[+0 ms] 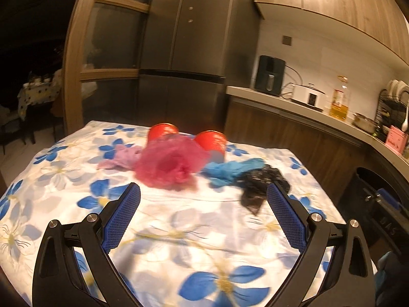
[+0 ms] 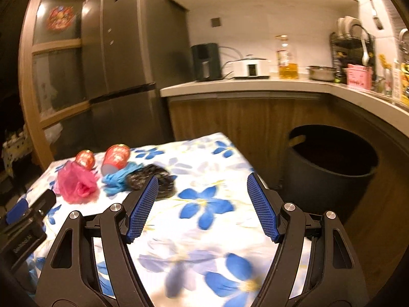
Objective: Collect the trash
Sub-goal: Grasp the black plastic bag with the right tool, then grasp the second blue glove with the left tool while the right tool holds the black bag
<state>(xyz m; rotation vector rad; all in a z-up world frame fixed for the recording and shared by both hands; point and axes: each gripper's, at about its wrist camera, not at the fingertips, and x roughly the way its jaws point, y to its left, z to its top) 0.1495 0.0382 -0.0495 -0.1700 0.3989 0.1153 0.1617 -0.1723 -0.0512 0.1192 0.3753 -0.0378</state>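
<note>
On a table with a blue-flowered cloth [image 1: 179, 230] lies a row of trash: a pale pink bag [image 1: 120, 157], a crumpled red-pink bag [image 1: 171, 166], a blue bag [image 1: 230, 170], a black bag [image 1: 260, 184] and two red cans [image 1: 212, 140] lying behind them. My left gripper [image 1: 203, 193] stands open over the cloth, short of the red-pink bag, with nothing between its fingers. My right gripper [image 2: 202, 181] is open too, empty, with the black bag [image 2: 150, 179] just beyond its left fingertip. A dark round bin [image 2: 329, 168] stands on the floor right of the table.
A dark fridge [image 2: 122, 64] stands behind the table. A wooden counter [image 2: 255, 87] along the right carries an appliance, a cooker, an oil bottle [image 2: 287, 58] and a dish rack. The left gripper's body [image 2: 23, 225] shows at the left edge of the right wrist view.
</note>
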